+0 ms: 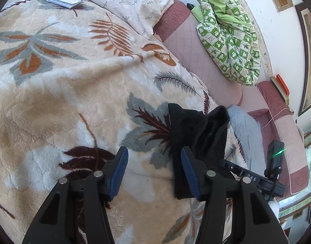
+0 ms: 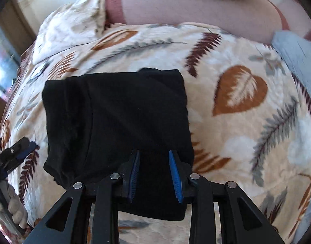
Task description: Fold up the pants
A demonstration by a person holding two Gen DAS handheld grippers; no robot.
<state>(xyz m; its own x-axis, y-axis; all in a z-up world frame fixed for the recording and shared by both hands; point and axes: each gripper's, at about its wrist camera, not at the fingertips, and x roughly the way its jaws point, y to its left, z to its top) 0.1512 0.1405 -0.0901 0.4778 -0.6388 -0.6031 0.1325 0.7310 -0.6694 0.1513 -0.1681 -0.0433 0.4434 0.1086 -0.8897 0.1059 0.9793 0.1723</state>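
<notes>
Two tongs are in use over a bed, and both have their jaws apart with nothing between them. Starting at the far left, the leaf blanket (image 1: 59, 85) covers the bed and gives a wide, soft, flat place, which is probably why the folding is done here. On it, at the back left, lies a small white booklet (image 1: 62, 0), well apart from the work. The left tongs (image 1: 154, 171) hover above the blanket with the blue pads wide apart; only blanket shows in the gap, and the right pad stands in front of the edge of the pants (image 1: 196, 142), so I judge it is free and not gripping. Further right, in the right wrist view, the pants (image 2: 118, 122) lie on the blanket as a compact black rectangle with a layered edge on its left side, so the folding seems almost done. The right tongs (image 2: 155, 172) stand over the near edge of the pants, pads apart and the cloth passing under them; whether the cloth is touched I cannot tell. It looks placed to press or to straighten this edge. Behind, at the right, a pink sofa (image 1: 198, 46) carries a green patterned quilt (image 1: 230, 38), away from the task.
</notes>
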